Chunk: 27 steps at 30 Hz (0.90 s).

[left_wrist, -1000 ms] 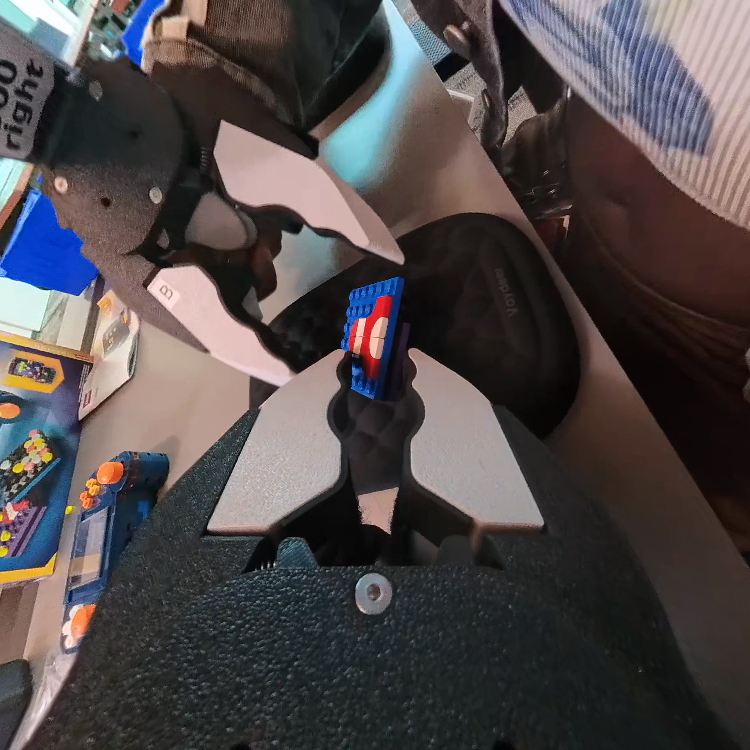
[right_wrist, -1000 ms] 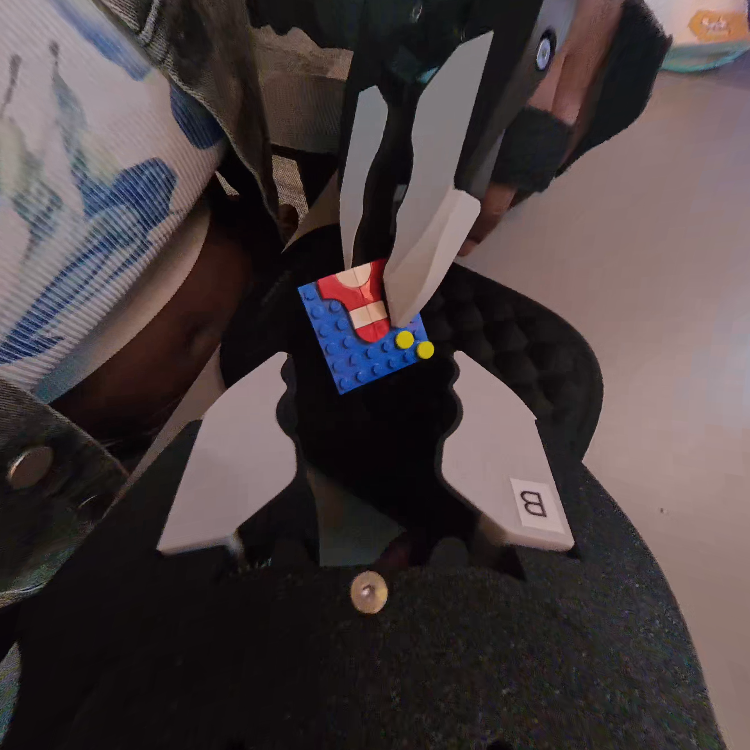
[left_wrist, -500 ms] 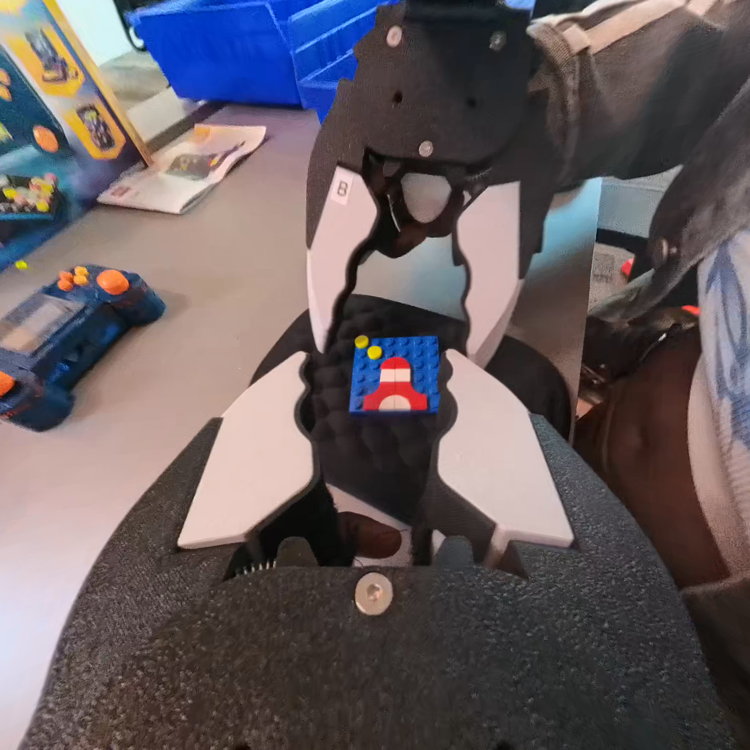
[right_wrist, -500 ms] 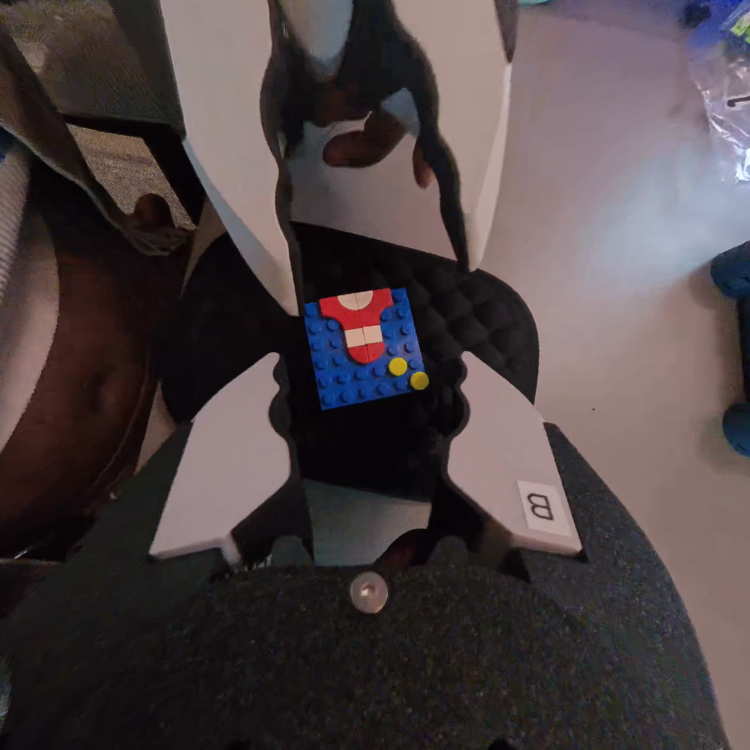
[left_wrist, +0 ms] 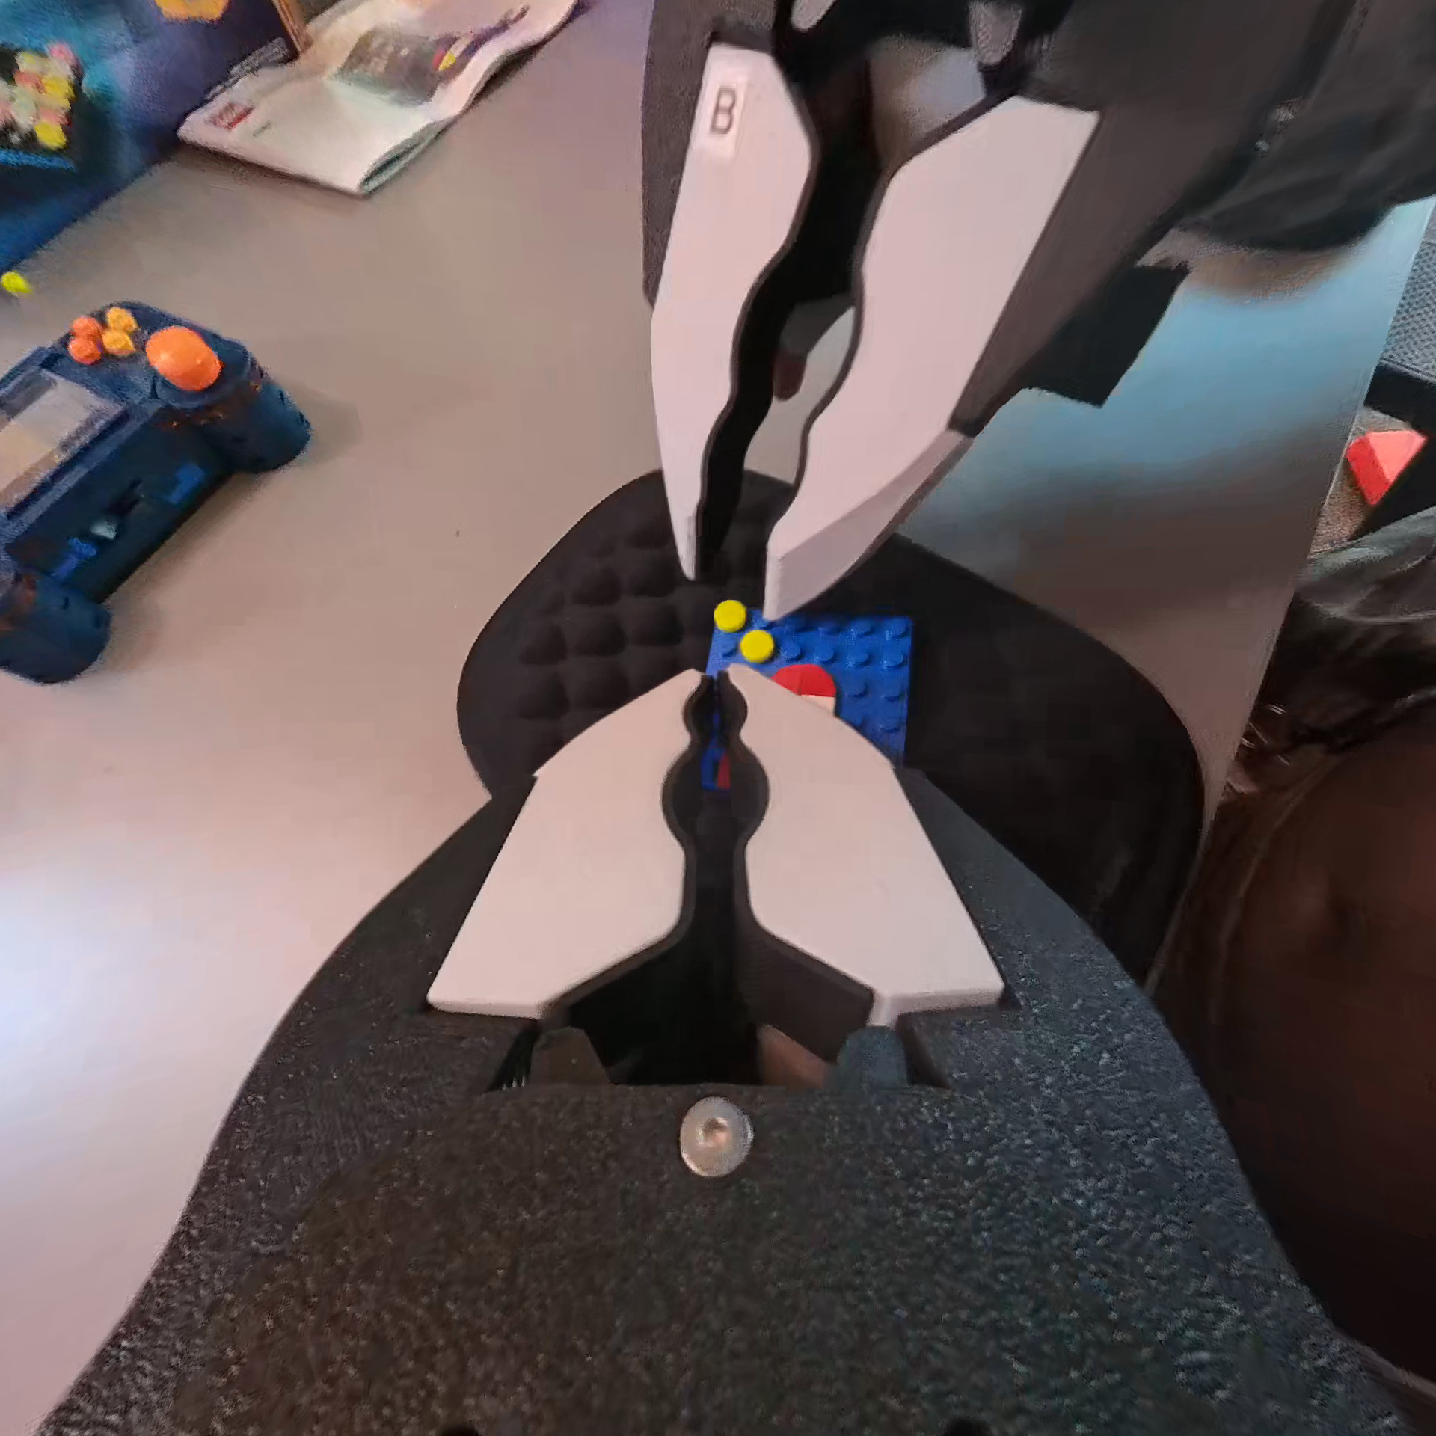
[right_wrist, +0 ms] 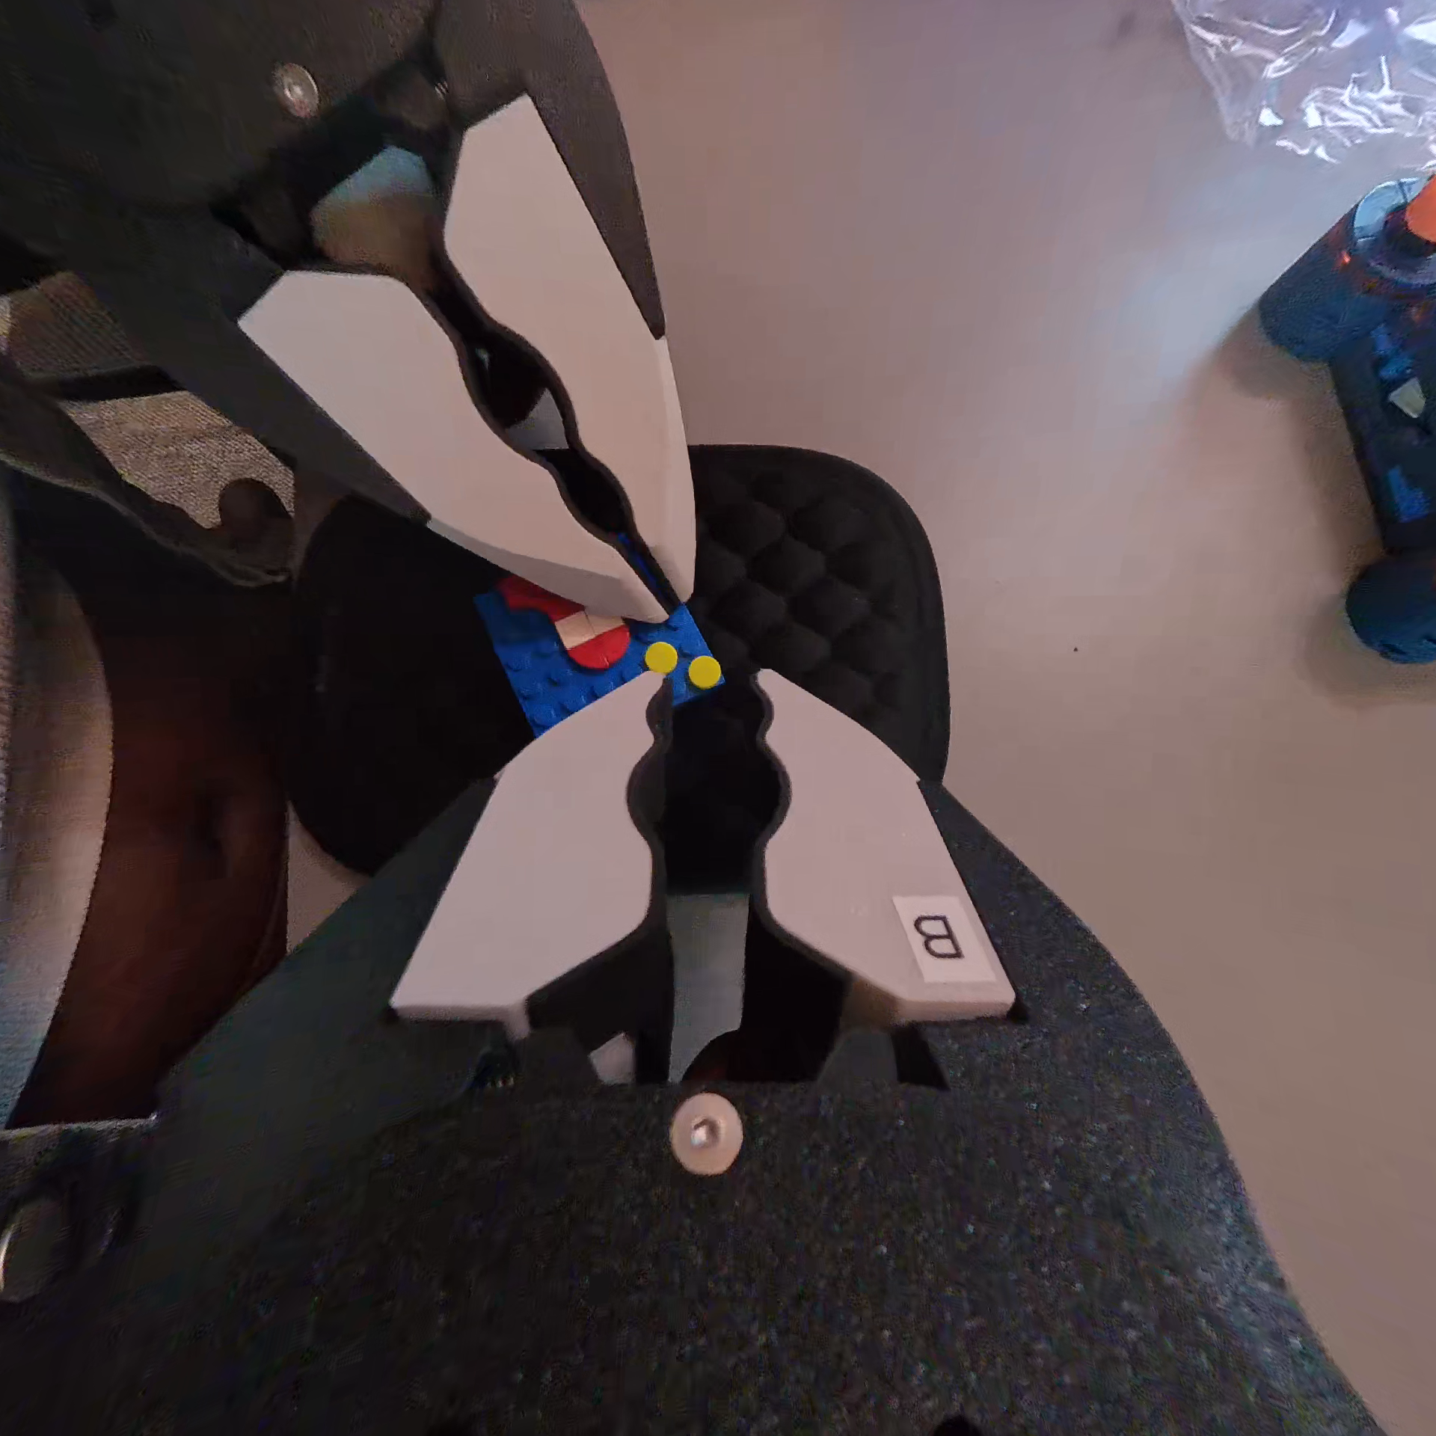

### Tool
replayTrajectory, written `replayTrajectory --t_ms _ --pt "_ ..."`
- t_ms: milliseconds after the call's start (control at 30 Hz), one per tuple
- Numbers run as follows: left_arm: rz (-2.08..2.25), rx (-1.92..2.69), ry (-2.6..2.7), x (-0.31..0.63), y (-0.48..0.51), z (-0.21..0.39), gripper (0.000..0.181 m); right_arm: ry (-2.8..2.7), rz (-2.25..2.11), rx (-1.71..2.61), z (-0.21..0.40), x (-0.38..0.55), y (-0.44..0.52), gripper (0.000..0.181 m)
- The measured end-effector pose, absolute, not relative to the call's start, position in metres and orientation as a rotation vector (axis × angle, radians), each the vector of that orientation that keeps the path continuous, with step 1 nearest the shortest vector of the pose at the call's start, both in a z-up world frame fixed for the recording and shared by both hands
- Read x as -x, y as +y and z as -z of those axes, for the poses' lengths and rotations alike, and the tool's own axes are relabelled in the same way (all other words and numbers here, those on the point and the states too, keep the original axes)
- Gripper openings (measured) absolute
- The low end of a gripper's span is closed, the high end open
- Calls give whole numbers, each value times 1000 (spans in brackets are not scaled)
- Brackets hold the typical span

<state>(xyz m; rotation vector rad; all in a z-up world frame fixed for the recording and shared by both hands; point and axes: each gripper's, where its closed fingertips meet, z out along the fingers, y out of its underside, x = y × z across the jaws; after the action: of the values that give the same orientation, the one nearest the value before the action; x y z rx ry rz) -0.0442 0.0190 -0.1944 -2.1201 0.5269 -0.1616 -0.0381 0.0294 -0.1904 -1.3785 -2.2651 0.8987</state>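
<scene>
A blue studded plate (left_wrist: 862,660) with a red and white rocket shape lies flat on the black foam case (left_wrist: 590,645). Two yellow round studs (left_wrist: 730,616) sit at its corner. My left gripper (left_wrist: 715,680) is shut with nothing between its fingers, its tips over the plate's near left edge. Blue and red show through its gap. My right gripper (right_wrist: 709,680) is narrowly open, its tips either side of the outer yellow stud (right_wrist: 704,671). The plate (right_wrist: 544,684) and the left gripper's fingertips (right_wrist: 653,602) meet beside the rocket.
A dark blue brick-built game controller (left_wrist: 116,466) with orange buttons lies left on the grey table (left_wrist: 466,350); it also shows in the right wrist view (right_wrist: 1383,388). A booklet (left_wrist: 373,85) and a printed box (left_wrist: 47,93) lie behind it. Crumpled clear plastic (right_wrist: 1321,78) lies far right. A person's body (left_wrist: 1321,971) is beside the table's edge.
One second ago my left gripper held the plate upright by its edge; it then laid it flat and opened. Now it has shut over the plate, and the right gripper has narrowed around the yellow stud.
</scene>
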Motion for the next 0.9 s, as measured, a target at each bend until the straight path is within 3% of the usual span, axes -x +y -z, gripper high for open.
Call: replayTrajectory --t_ms 533,900 --pt "118 2040 600 41 20 196 0 -2509 -942 1432 202 37 24 7" --pt "9 2045 586 47 26 198 0 -2339 -764 914 197 37 20 0"
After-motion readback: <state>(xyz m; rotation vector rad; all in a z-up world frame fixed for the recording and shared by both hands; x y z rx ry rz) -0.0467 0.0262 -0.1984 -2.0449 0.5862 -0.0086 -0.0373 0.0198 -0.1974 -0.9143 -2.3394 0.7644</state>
